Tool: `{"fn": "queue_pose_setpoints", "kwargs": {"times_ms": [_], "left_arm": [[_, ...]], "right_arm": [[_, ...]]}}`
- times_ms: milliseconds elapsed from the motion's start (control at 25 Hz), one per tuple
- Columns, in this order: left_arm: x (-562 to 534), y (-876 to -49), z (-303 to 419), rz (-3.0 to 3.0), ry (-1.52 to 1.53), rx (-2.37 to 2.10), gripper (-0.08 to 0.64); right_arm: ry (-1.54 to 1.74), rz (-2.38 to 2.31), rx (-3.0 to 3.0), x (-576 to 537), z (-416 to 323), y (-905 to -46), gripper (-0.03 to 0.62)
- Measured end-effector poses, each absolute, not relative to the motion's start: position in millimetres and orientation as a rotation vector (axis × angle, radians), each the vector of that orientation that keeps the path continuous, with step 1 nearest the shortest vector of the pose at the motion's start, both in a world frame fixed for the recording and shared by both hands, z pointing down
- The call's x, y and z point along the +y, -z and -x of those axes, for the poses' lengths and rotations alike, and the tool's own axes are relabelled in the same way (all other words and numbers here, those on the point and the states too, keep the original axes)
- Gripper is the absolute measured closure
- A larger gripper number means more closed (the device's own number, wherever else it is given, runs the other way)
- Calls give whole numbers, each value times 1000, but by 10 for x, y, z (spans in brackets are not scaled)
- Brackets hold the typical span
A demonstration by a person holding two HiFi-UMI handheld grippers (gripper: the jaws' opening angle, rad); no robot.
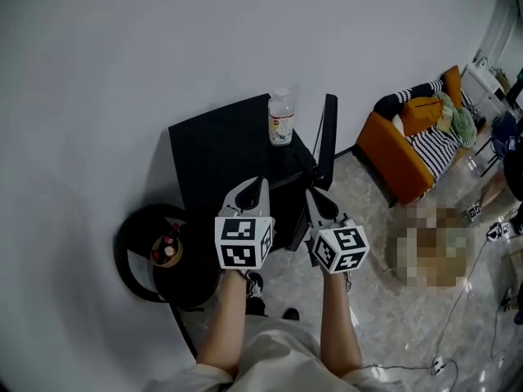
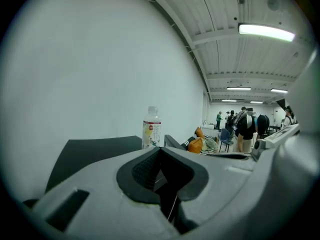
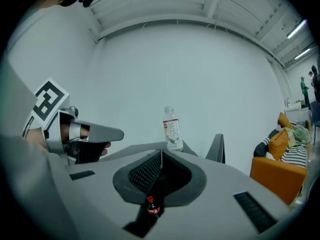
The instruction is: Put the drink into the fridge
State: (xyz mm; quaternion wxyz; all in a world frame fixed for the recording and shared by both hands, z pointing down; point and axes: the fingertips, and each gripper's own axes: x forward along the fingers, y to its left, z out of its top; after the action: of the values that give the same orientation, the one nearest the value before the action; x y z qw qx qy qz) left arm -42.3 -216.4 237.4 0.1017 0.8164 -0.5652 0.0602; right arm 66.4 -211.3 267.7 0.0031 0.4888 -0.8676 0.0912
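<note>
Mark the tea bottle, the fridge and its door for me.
tea bottle [image 1: 280,126]: head view, label.
black fridge [image 1: 219,149]: head view, top surface.
fridge door [image 1: 328,137]: head view, top edge.

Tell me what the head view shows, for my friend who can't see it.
A person holds the left gripper and the right gripper, both shut and empty, side by side at a black fridge. A clear drink bottle stands upright on the fridge's top, near the white wall. An orange sofa sits farther right.
</note>
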Motion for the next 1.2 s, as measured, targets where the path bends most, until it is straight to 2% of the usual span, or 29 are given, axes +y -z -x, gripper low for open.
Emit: {"fn": "queue_pose_setpoints", "kwargs": {"times_ms": [200, 320, 600, 920, 1200], "left_arm": [[-2558, -2289, 406, -2472, -159, -1596, 551], [-2766, -2224, 398, -2520, -177, -1548, 551], [-3210, -2077, 378, -2625, -185, -1469, 551], [-3632, -2028, 513, -2667, -197, -1370, 551], [-3845, -2083, 602, -2653, -162, -1298, 551]], "right_arm": [[-246, -1627, -2683, -2593, -458, -2497, 579], [-223, -1662, -2652, -2812, -352, -2450, 489], [-228, -1754, -2620, -3263, -251, -2370, 418], [-215, -1786, -2471, -3692, -90, -2440, 303], [-215, -1794, -2353, -3958, 24, -2600, 291]]}}
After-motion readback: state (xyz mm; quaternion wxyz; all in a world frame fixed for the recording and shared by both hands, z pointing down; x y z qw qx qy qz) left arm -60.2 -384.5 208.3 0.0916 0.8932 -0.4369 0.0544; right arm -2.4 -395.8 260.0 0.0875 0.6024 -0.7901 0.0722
